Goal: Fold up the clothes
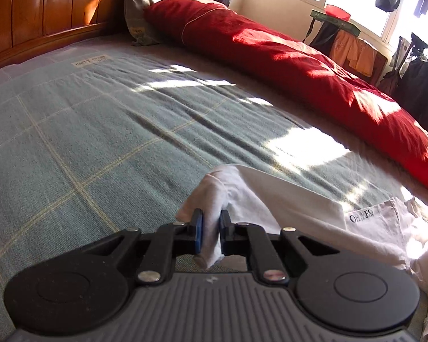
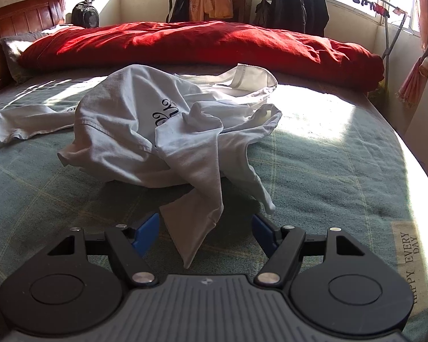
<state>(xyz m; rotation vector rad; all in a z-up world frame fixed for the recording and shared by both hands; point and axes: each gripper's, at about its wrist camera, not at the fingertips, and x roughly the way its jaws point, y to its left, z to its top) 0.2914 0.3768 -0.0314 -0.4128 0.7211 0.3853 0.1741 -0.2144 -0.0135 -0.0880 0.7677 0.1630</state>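
- White T-shirt (image 2: 145, 131): crumpled in a loose heap on the bed (image 2: 342, 171), mid-mattress, dark script print partly showing; one sleeve trails out flat to the left, a twisted end droops toward the right wrist camera.
- Left claw (image 1: 211, 228): blue pads pressed together on a bunched fold of the white T-shirt (image 1: 271, 199), low over the checked green bedcover; small dark lettering visible on the cloth to the right.
- Right claw (image 2: 205, 228): fingers spread wide, level, just above the bed; the drooping shirt end lies between them, touching neither pad.
- Red duvet (image 2: 202, 42): rolled along the far edge, well apart from the shirt.
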